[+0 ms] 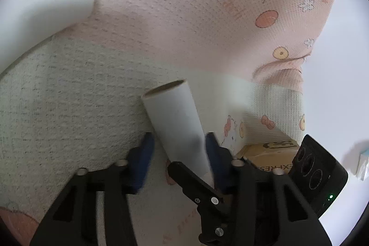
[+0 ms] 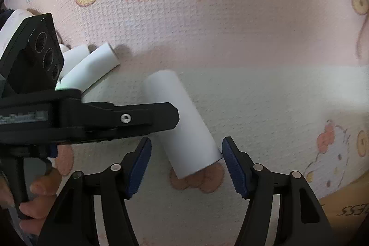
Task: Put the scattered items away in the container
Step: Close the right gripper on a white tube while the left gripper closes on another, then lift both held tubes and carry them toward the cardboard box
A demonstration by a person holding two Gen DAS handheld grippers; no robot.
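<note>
Both sets of tongs are on the same tube right now. The right tongs (image 2: 186, 140) stand wide open and straddle the near end of the white cardboard tube (image 2: 182, 123). One blue pad is almost against the tube's edge and the other stands well clear. The left tongs (image 1: 180, 137) are parted too, with the tube (image 1: 177, 121) between the pads. There's a sliver of daylight on one side, so that looks like framing rather than a firm pinch. My read is that it's crowded, and one set should give way before either closes.

The tube lies flat and slantwise on the cat-print blanket (image 2: 230, 43), across the seam between the pink and cream panels. Lying loose like that, it'll likely roll if it's nudged from one side.

Two more tubes (image 2: 92, 68) sit together up the blanket, near but not touching this one.

The cardboard box (image 2: 343, 206) peeks in at the lower right edge, just past the blanket's border, and it's probably where these belong. The blanket between the tube and the box shows nothing in the way, though the box's rim and opening aren't visible.
</note>
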